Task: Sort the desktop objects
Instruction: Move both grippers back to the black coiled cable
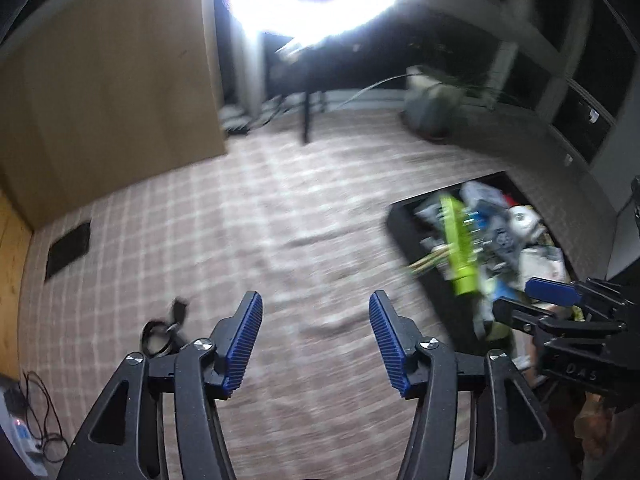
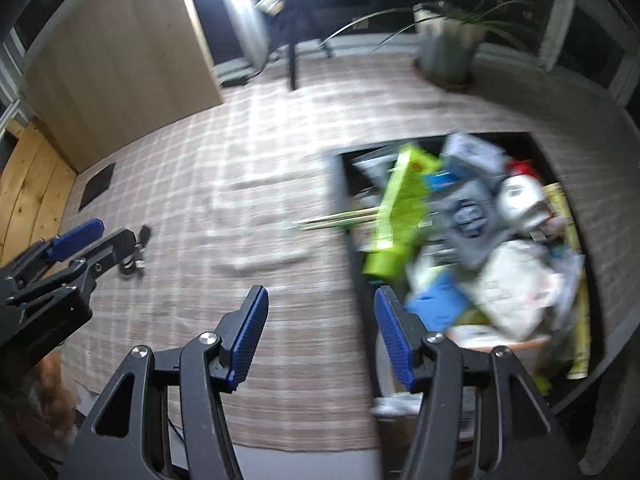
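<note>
Both grippers hang over the checked cloth on the surface, jaws wide with nothing between them: the left gripper (image 1: 316,336) over bare cloth (image 1: 280,220), the right gripper (image 2: 320,336) at the near left edge of the black bin (image 2: 344,200). The bin sits toward the surface's right edge, heaped with blurred clutter; a lime-green box (image 2: 400,208) lies on top. A small black clip (image 2: 138,252) lies near the left edge. Farther off stands a potted plant (image 2: 448,52).

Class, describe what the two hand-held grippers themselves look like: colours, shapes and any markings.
Both match. The left hand-held gripper and the right hand-held gripper have black angular linkage arms with triangular cut-outs, silver round pivot screws, and ribbed blue finger pads. The left wrist view shows pale lettering on the right one's black body, too blurred to read surely.
</note>
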Available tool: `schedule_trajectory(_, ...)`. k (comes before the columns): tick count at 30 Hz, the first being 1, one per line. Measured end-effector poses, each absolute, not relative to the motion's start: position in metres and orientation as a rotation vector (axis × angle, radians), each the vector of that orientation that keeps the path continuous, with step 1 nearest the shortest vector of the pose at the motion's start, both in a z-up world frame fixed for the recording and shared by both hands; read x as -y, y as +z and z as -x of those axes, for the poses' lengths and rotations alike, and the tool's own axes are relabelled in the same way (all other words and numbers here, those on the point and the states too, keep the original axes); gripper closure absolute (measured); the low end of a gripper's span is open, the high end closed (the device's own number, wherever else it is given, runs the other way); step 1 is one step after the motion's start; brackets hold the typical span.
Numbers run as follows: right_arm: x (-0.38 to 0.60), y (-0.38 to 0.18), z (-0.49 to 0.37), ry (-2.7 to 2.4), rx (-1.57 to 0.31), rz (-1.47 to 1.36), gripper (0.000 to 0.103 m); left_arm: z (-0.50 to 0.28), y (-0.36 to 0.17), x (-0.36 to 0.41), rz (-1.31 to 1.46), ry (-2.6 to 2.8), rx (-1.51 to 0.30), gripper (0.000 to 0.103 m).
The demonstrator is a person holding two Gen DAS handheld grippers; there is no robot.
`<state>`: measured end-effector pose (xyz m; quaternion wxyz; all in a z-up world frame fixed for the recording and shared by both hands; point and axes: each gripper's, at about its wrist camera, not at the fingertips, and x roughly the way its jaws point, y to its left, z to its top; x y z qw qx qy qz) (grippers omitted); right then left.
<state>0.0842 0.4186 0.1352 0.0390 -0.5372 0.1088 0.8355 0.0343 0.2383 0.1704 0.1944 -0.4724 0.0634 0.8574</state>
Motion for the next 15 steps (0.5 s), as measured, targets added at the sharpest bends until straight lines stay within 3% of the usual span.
schedule_trajectory(5,-0.371,0.108,-0.057,2.559,-0.384,1.759,0.048,-0.008,0.126,-0.164,1.491,2.4,-0.086,0.047)
schedule_trajectory(15,-0.3,0.054,0.01,2.495,-0.702,2.012,0.048,0.034,0.07,-0.071,1.682,2.245,0.159,0.046)
